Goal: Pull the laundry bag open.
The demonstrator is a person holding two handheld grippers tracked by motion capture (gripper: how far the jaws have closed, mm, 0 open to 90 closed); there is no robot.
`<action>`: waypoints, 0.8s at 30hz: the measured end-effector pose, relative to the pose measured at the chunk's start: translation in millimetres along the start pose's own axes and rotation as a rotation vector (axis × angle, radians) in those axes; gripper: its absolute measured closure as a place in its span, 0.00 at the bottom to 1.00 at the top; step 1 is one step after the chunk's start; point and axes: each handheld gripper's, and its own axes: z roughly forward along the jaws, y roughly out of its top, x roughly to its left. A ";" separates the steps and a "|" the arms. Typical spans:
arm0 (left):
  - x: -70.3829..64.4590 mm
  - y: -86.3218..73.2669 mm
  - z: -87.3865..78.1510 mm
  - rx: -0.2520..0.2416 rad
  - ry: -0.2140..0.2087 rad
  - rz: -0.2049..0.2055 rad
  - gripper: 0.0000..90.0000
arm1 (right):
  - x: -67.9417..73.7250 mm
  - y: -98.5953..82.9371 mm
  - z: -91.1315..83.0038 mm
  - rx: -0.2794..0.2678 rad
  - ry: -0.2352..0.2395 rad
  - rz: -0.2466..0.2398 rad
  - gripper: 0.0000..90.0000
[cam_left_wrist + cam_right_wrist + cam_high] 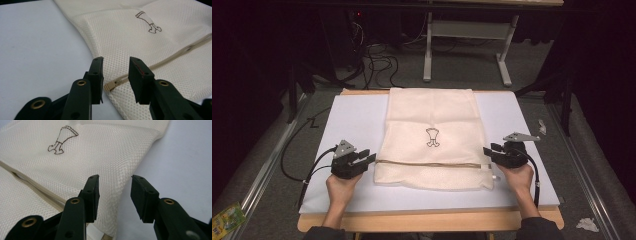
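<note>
both grippers – left gripper [368, 159], right gripper [488, 151] – jaws apart, flank the mesh bag [431, 135], its zipper [432, 163] partly open.

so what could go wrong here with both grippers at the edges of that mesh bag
The left gripper is open around the zipper end; it may close on that small tab alone and slip off. The right gripper straddles the edge of the mesh bag, so it could catch one thin layer or miss. Uneven pulls might skew the bag on the white mat.

A mesh bag [432, 137] lies flat in the middle of the counter [352, 120]. The left claw [368, 159] sits just beside its left edge, the right claw [488, 151] at its right edge.
</note>
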 end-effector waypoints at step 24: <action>19.1 -1.7 -25.6 -0.078 0.090 -0.033 0.64 | -32.4 -12.7 -34.9 -0.089 -0.051 0.080 0.66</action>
